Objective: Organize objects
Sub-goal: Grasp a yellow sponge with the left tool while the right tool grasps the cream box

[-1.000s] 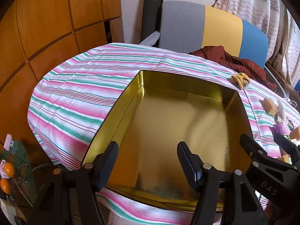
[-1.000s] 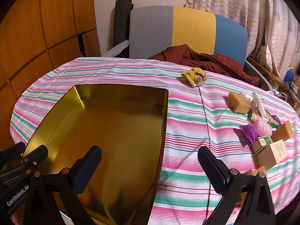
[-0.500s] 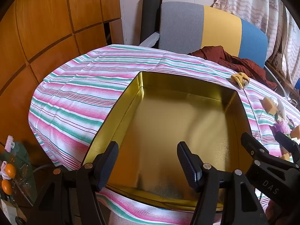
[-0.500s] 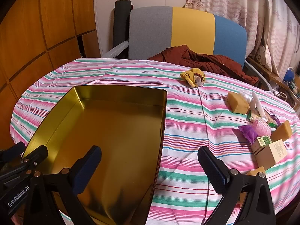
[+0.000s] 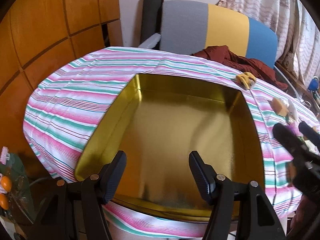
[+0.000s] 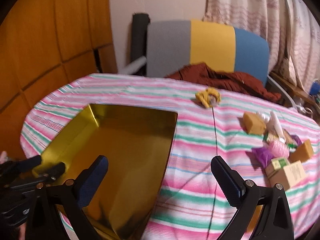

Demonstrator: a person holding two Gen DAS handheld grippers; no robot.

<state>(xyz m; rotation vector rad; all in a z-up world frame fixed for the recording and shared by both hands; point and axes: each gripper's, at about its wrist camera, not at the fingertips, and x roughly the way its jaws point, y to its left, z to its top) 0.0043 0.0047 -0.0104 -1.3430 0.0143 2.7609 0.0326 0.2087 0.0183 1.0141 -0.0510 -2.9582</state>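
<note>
A shallow rectangular gold tin tray with a mirror-smooth, empty floor and low upright walls is lying on the table, which is wearing a soft cloth striped in pink, green and white. The left gripper is hovering over the tray's near edge at 6 o'clock in its own view, its ribbed dark pads standing partly apart with nothing between them. The right gripper is hanging over the tray's right wall, its jaws spread wide and gripping nothing, one blue-padded finger over the gold floor and the other over the striped cloth. In the right wrist view the things to be sorted are sitting in a loose cluster at 3 o'clock, well apart from the tray: a blocky tan sponge, a white cylinder, a crinkled purple wrapper, a pink ridged packet, a second tan block, a small green-printed carton and a plain cardboard box. A crumpled yellow item is resting alone at 12 o'clock, with a thin dark cord running from it toward the near table edge. Beyond the table, a rumpled rust-red garment is lying in front of a padded chair back panelled in grey, yellow and blue, with a patterned curtain hanging behind.
</note>
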